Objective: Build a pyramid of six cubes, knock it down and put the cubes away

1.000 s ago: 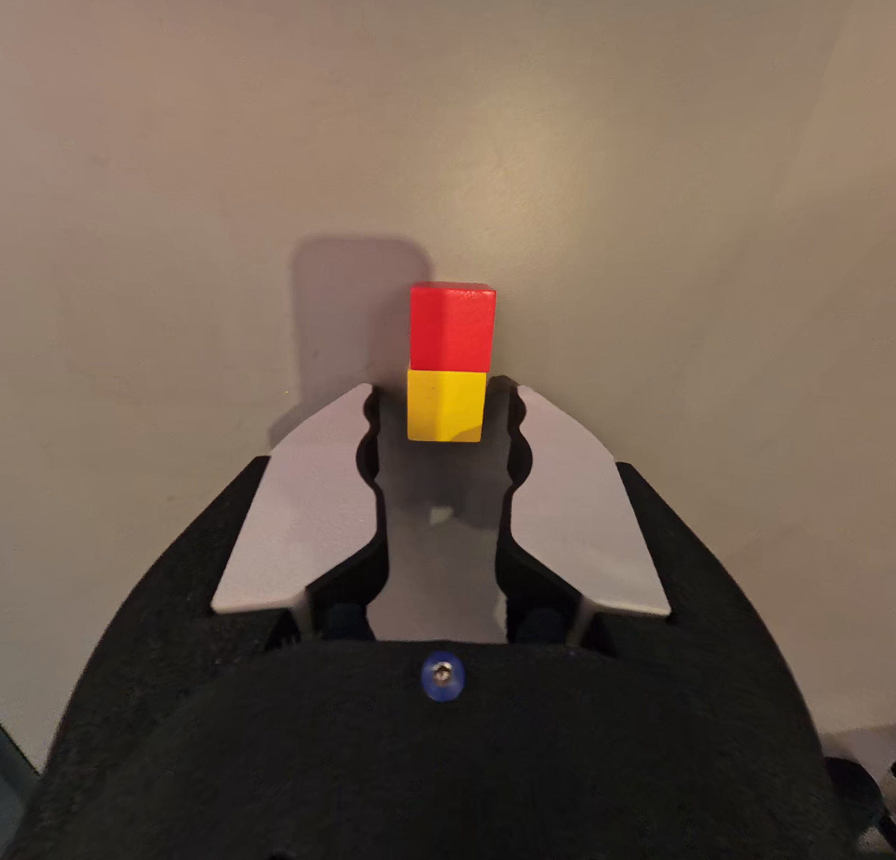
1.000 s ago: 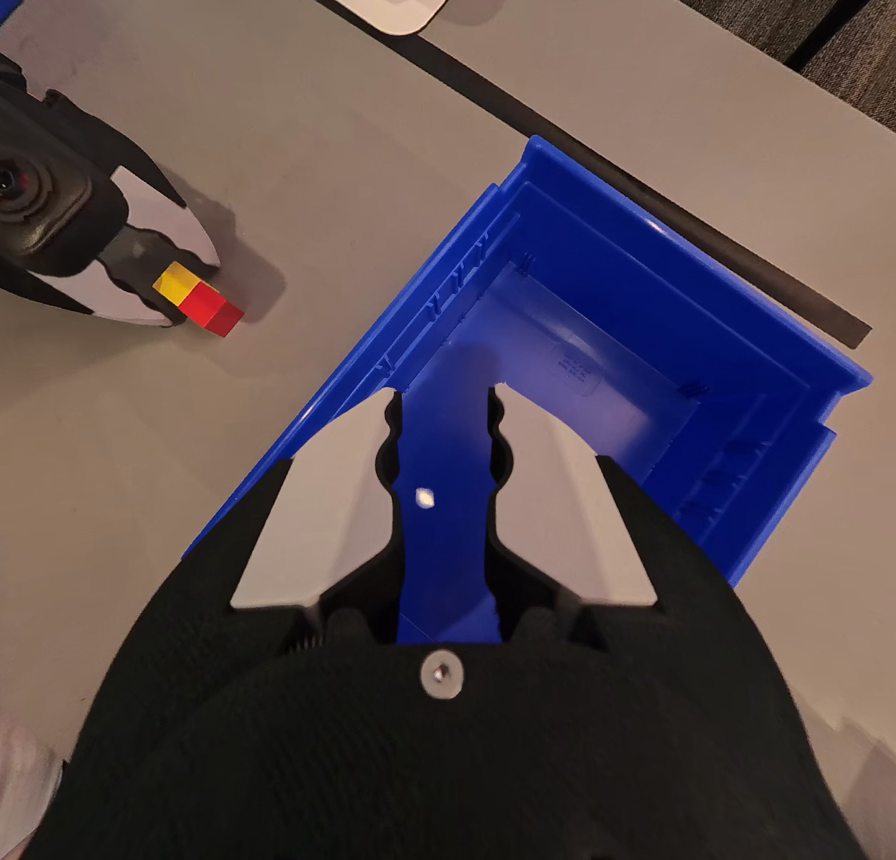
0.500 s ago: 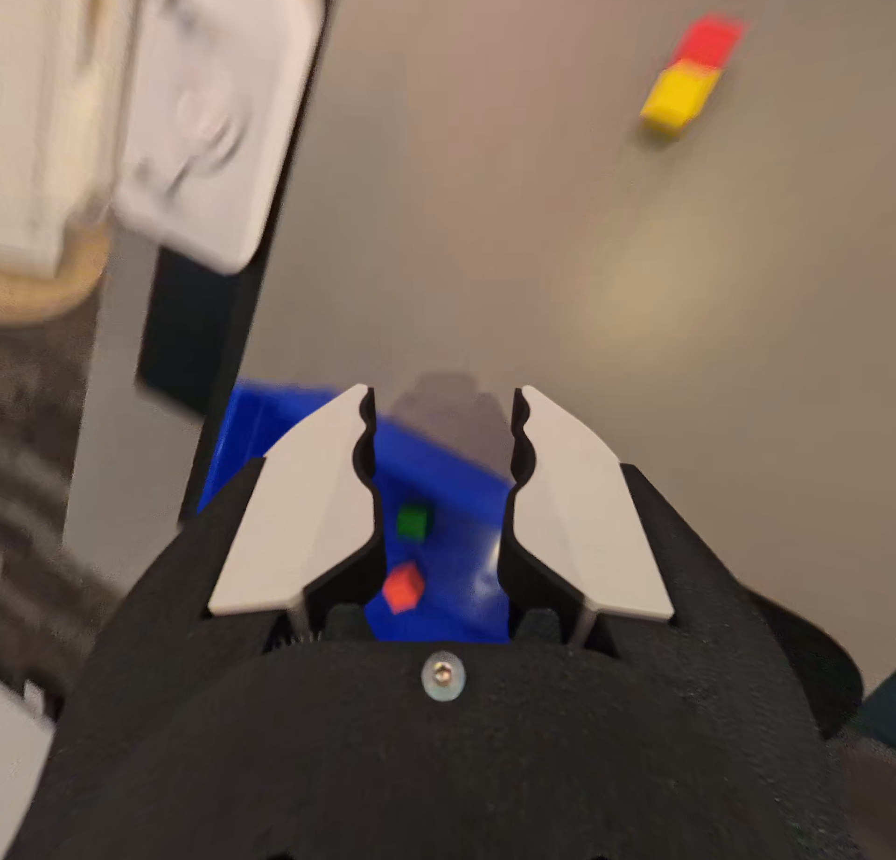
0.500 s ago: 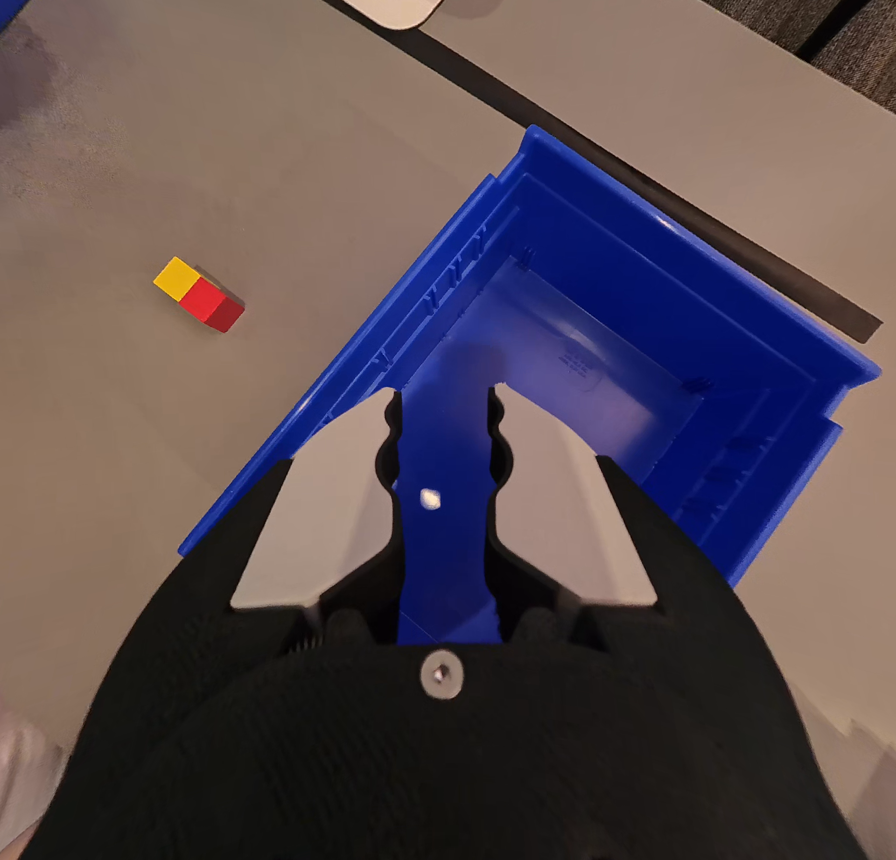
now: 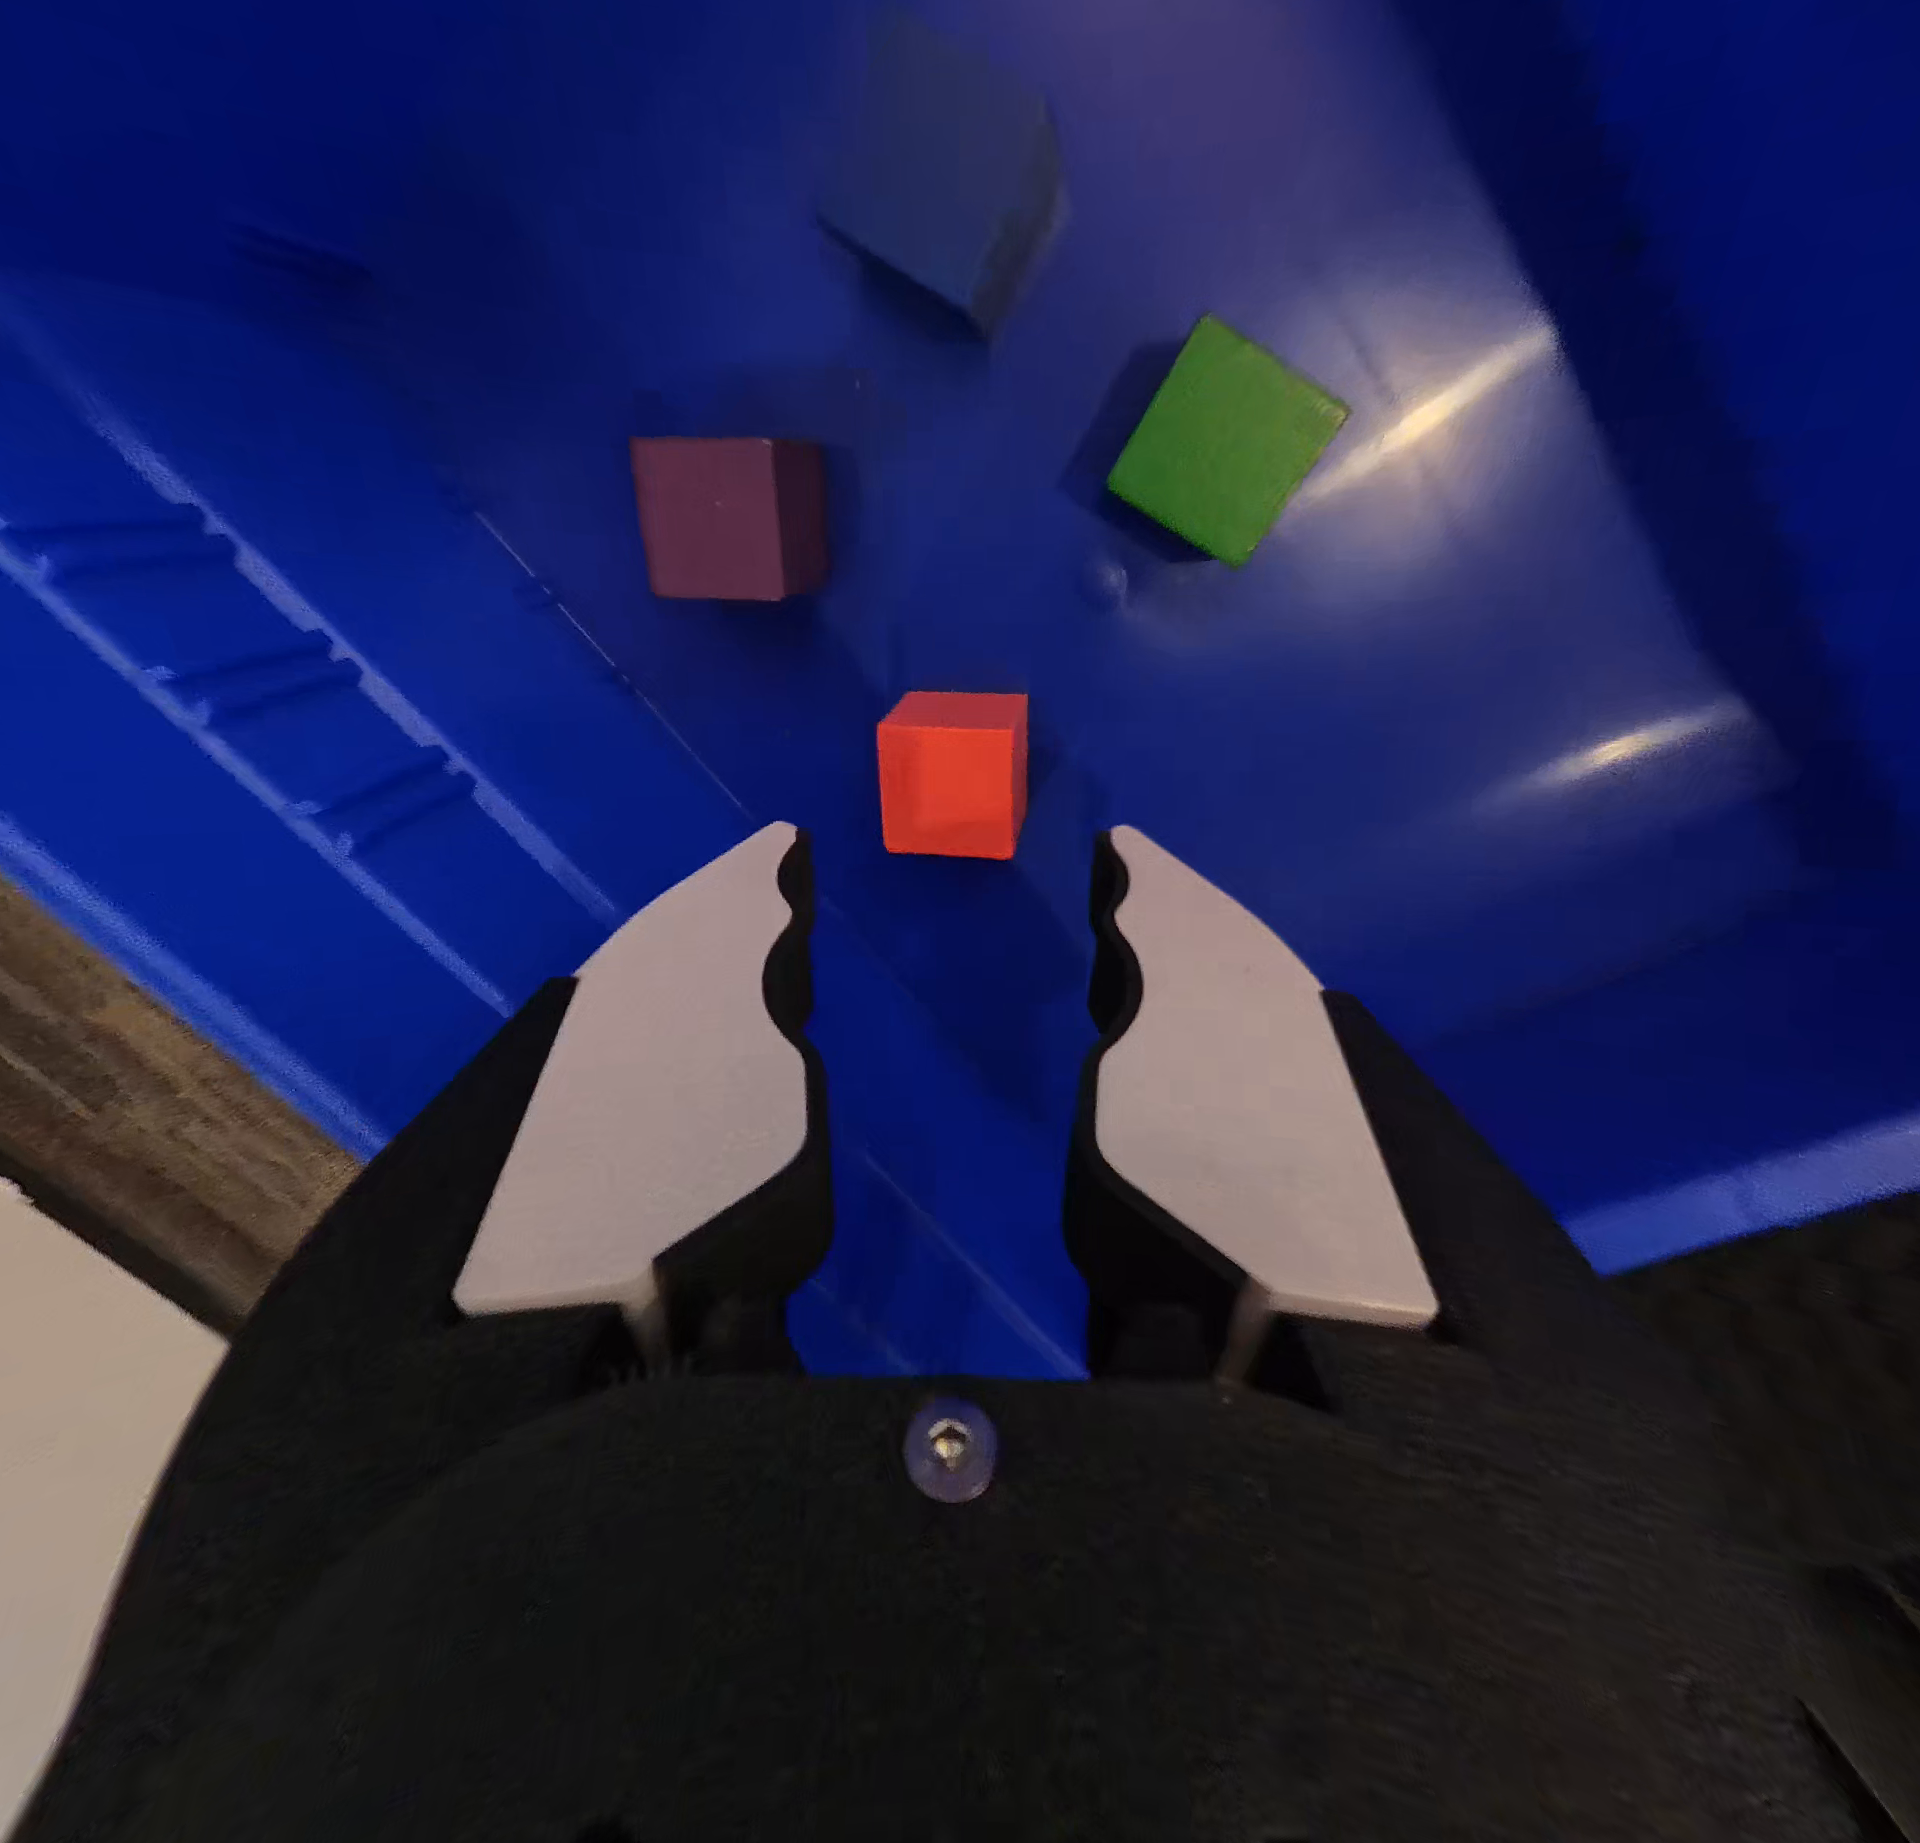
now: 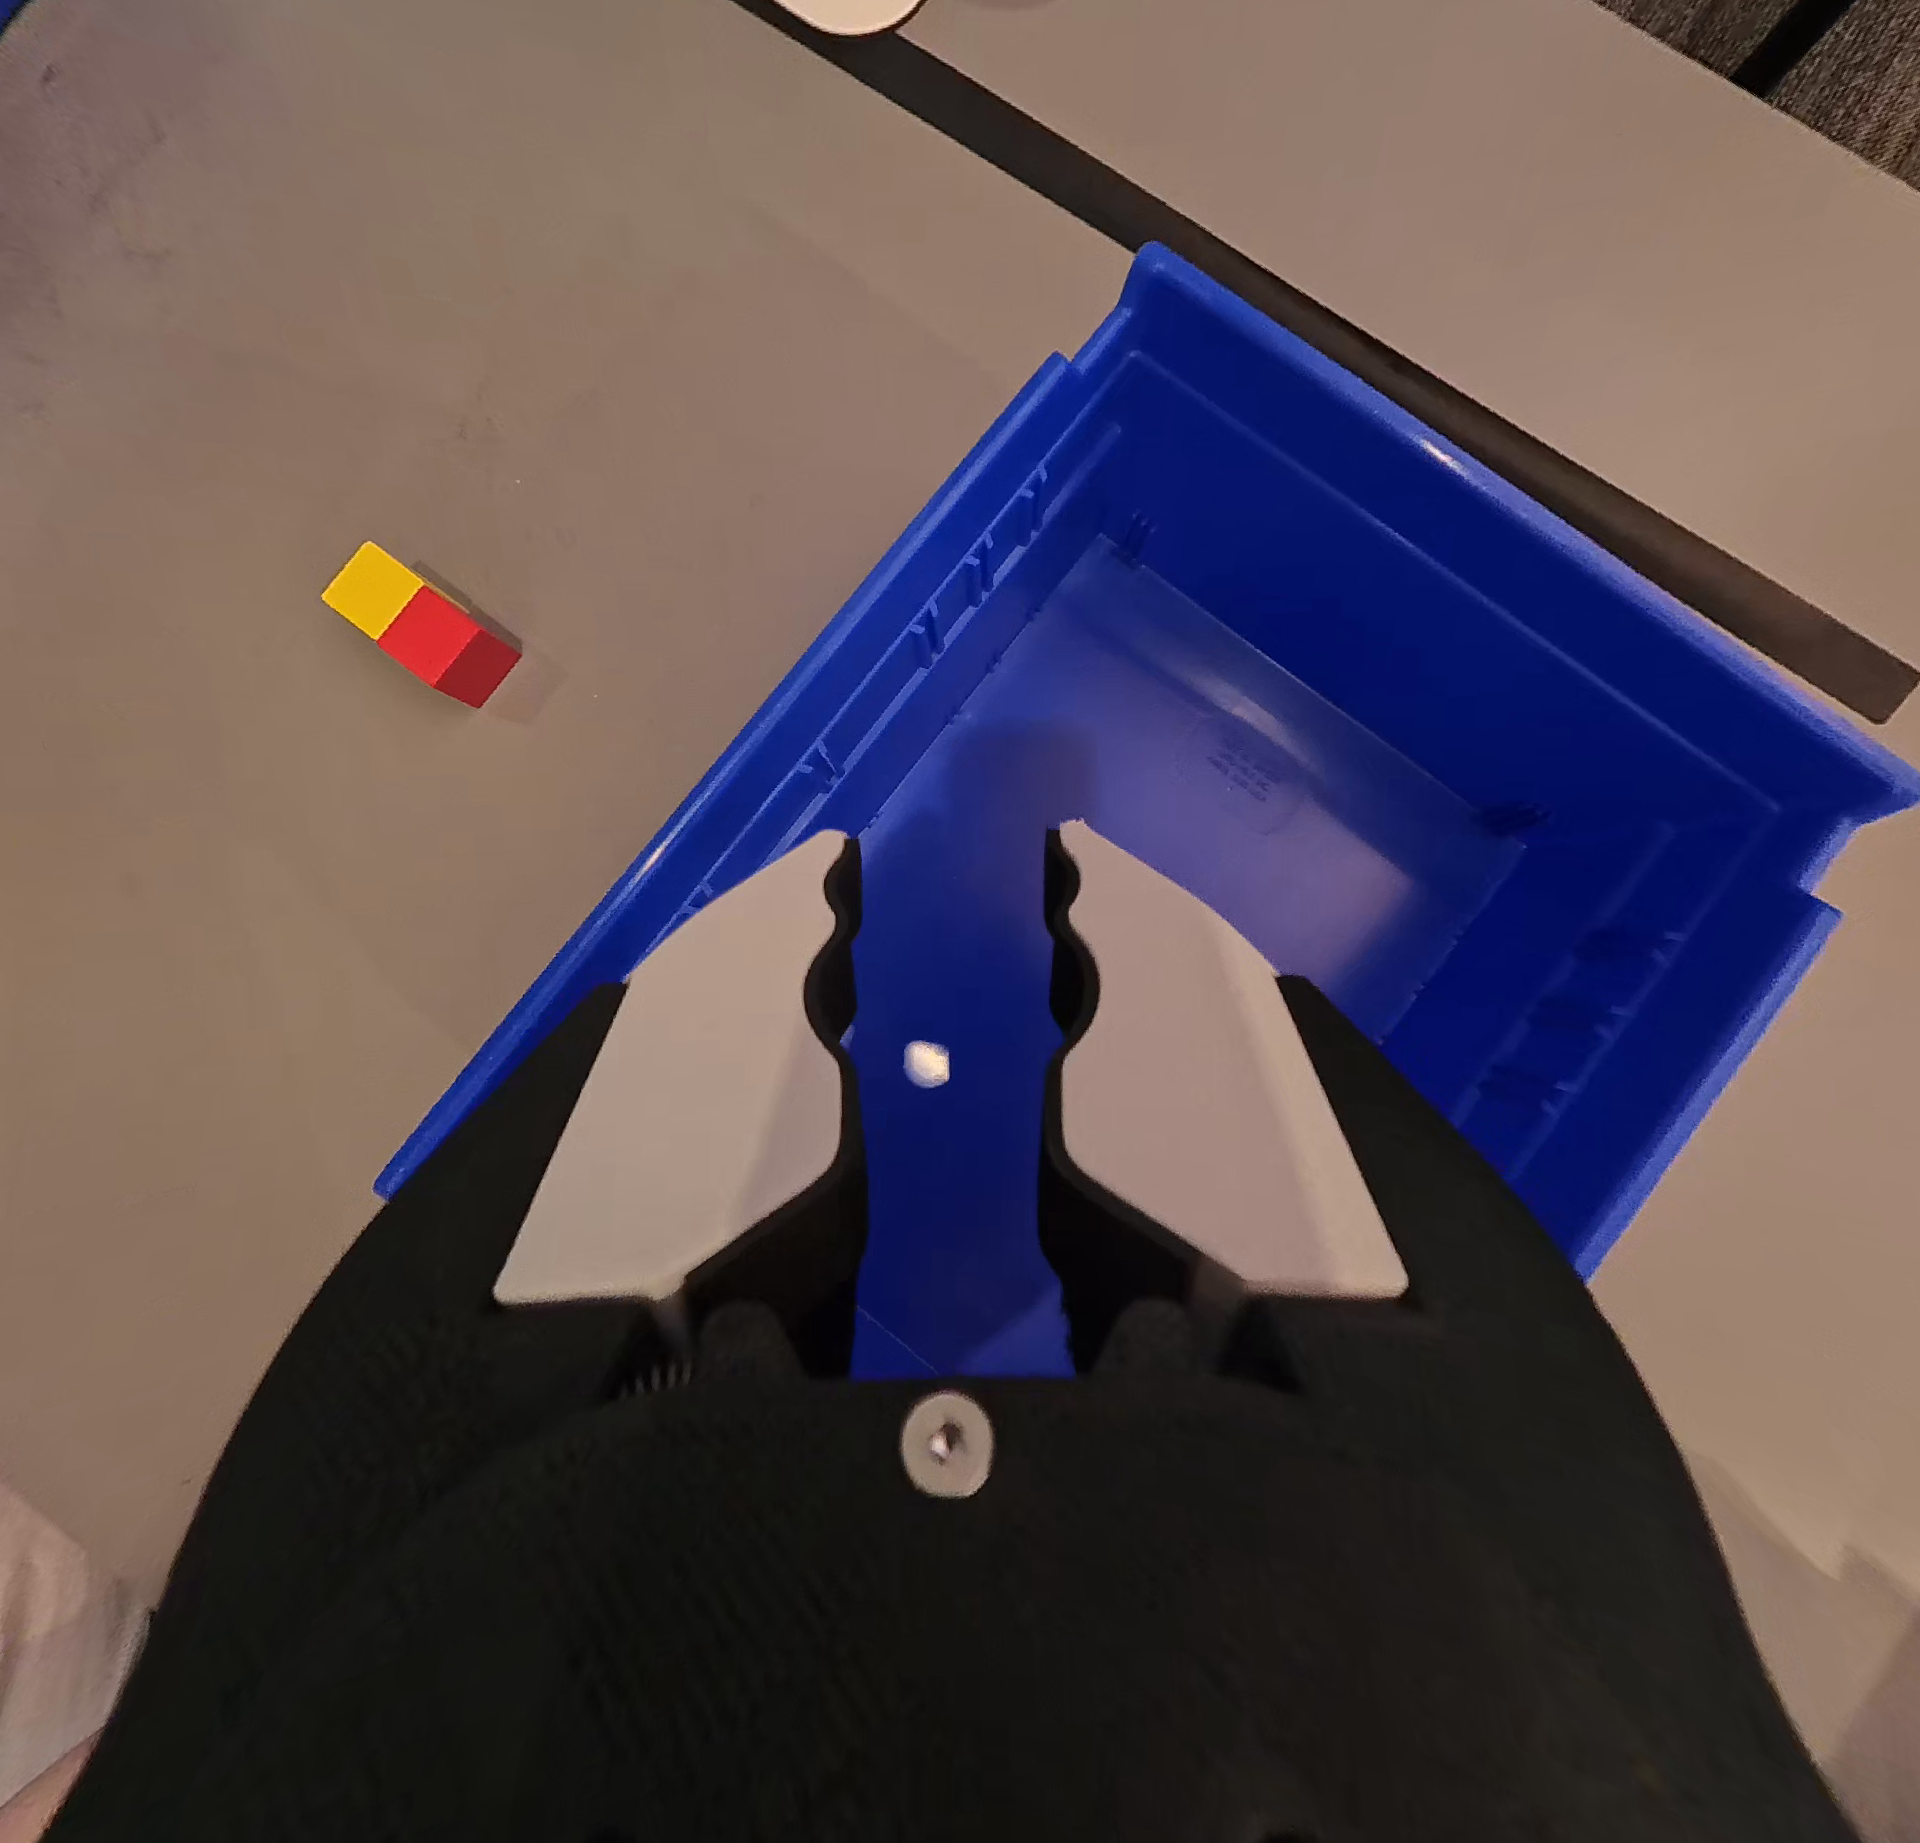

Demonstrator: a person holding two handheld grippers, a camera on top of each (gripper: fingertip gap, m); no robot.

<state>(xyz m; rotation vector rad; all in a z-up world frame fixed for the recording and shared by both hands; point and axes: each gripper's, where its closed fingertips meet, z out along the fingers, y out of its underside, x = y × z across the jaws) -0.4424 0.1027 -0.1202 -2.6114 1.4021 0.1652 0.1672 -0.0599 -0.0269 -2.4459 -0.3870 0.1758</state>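
the left tongs (image 5: 945,848) are spread apart and hold nothing, hanging inside a blue bin (image 5: 1558,858). just ahead of their tips lies an orange-red cube (image 5: 951,775); farther in lie a purple cube (image 5: 727,520), a green cube (image 5: 1226,439) and a blue cube (image 5: 940,172), all apart from one another. the right tongs (image 6: 951,837) are likewise parted and empty above a second blue bin (image 6: 1299,505). out on the grey surface (image 6: 416,235), a yellow cube (image 6: 369,586) touches a red cube (image 6: 442,645).
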